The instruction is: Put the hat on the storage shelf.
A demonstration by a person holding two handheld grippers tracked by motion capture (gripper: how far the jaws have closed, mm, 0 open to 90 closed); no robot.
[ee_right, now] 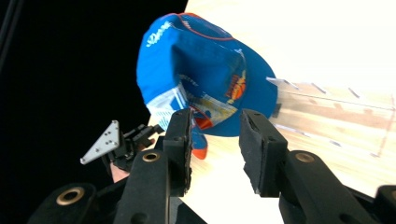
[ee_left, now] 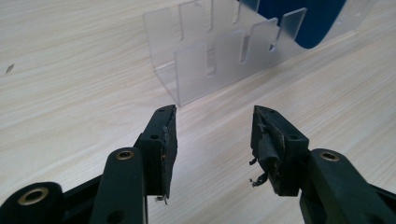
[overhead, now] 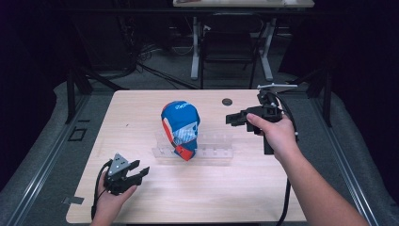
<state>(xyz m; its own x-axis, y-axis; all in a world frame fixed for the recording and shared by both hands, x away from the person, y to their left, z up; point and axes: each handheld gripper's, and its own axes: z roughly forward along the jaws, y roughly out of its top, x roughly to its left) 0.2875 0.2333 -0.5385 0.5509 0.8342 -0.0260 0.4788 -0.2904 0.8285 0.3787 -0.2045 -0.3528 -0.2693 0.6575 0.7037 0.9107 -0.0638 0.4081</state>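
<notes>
- Blue, white and red-orange snack bag (overhead: 180, 128) stands propped in a clear acrylic slotted rack (overhead: 214, 149) at the desk (overhead: 141, 117) centre; it looks crinkly, light and top-heavy.
- Risk, as a judgement: a nudge from either claw could tip the bag or slide the light rack.
- Left claw (overhead: 139, 173), at seven o'clock from the bag, gapes empty.
- Right claw (overhead: 232, 118), at two o'clock, is also parted, holding nothing.

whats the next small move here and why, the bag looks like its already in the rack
Probably draw the right tool back a little from the blue snack bag. The bag stands upright in the clear slotted rack, nothing sits between either tool's jaws, and both are open. The left tool is already near the table's front edge, apart from the rack, so the placing looks done.
</notes>
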